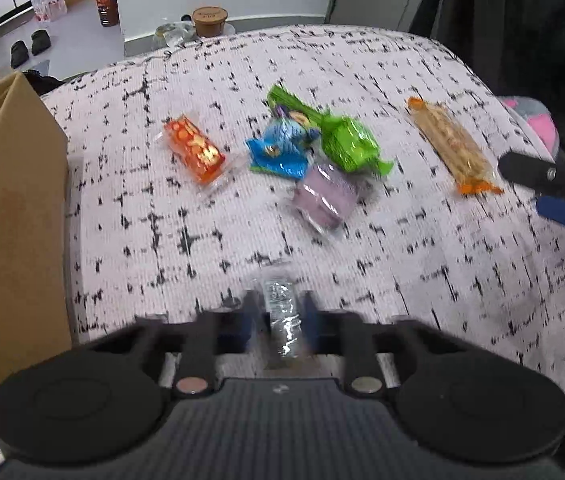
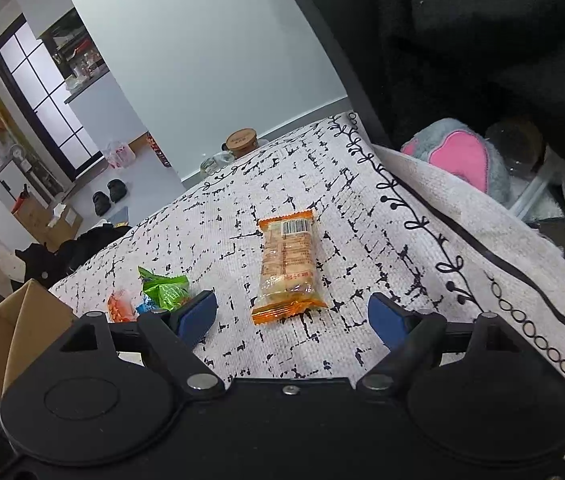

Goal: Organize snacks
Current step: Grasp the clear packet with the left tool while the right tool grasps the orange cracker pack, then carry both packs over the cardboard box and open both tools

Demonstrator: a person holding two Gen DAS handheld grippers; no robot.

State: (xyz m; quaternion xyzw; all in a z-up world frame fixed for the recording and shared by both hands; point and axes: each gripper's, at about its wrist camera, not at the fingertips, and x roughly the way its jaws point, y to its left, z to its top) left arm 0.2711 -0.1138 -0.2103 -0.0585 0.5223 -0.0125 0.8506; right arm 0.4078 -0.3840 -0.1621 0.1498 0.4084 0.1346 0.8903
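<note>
Clear plastic wrap shows between the blue pads of the left gripper: we see a small transparent-wrapped snack clamped there, its contents blurred and not identifiable. The gripper is above the near part of the white cloth with black dashes.

On the cloth ahead of the left gripper we note the following items:
- An orange-red packet, lying flat and apart from the others, on the left.
- A blue packet, touching a green packet on its right.
- A pale purple packet, just in front of the green one and touching it.
- A long orange-edged cracker packet, well apart to the right.

A brown cardboard box stands at the left edge of the cloth; something green shows inside it at the frame edge, but we cannot identify it.

In the right wrist view, the right gripper has its blue pads spread wide with nothing between them. The cracker packet lies flat on the cloth, just ahead of the gap between the pads, with its barcode end pointing away. In the left wrist view the same gripper appears just beside the near end of this packet; we cannot tell whether it touches.

Beyond the far table edge we see a brown lidded container. A grey and pink plush item sits off the right side of the cloth.
</note>
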